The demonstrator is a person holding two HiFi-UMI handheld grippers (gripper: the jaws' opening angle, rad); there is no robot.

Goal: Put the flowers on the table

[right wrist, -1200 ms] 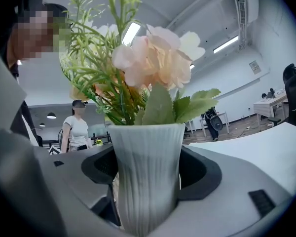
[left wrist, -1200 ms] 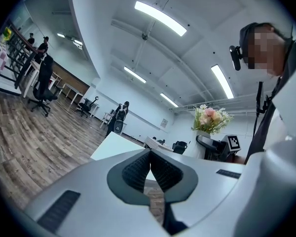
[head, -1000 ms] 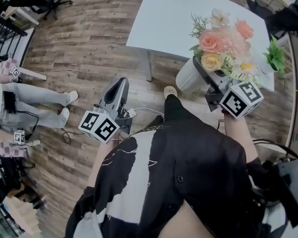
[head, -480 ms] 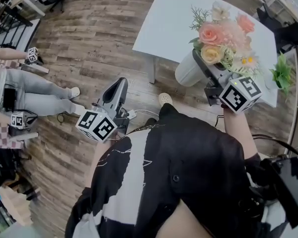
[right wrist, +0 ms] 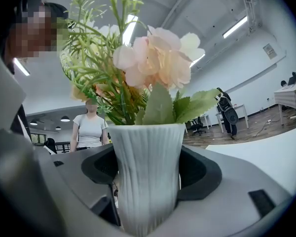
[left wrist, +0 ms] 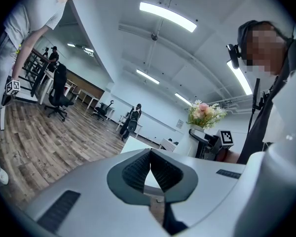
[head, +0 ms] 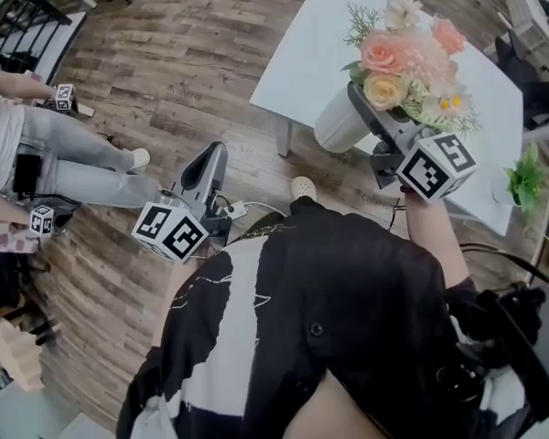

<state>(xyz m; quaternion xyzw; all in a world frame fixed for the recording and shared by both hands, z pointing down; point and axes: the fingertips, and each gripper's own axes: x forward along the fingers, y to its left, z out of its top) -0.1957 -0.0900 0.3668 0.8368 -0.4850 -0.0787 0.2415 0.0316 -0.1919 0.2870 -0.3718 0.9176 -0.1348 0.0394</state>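
Note:
A white ribbed vase (head: pixel 337 124) (right wrist: pixel 147 174) carries pink, peach and white flowers (head: pixel 404 55) (right wrist: pixel 155 58). My right gripper (head: pixel 349 108) (right wrist: pixel 148 168) is shut on the vase's narrow waist, one pad on each side, and holds it upright. In the head view the vase overlaps the near edge of the white table (head: pixel 322 27); its height above the tabletop cannot be judged. My left gripper (head: pixel 214 151) (left wrist: pixel 150 152) hangs low at the person's left over the wooden floor, shut with nothing in it.
A table leg (head: pixel 283 139) stands just left of the vase. A person in grey trousers (head: pixel 69 163) stands at the left holding marked grippers. A green plant (head: pixel 528 174) sits at the right. Another person (right wrist: pixel 89 127) shows behind the vase.
The table has drawn closer, and the vase in my right gripper has shifted from beside the table's edge to over it. The left gripper has stayed low at the side.

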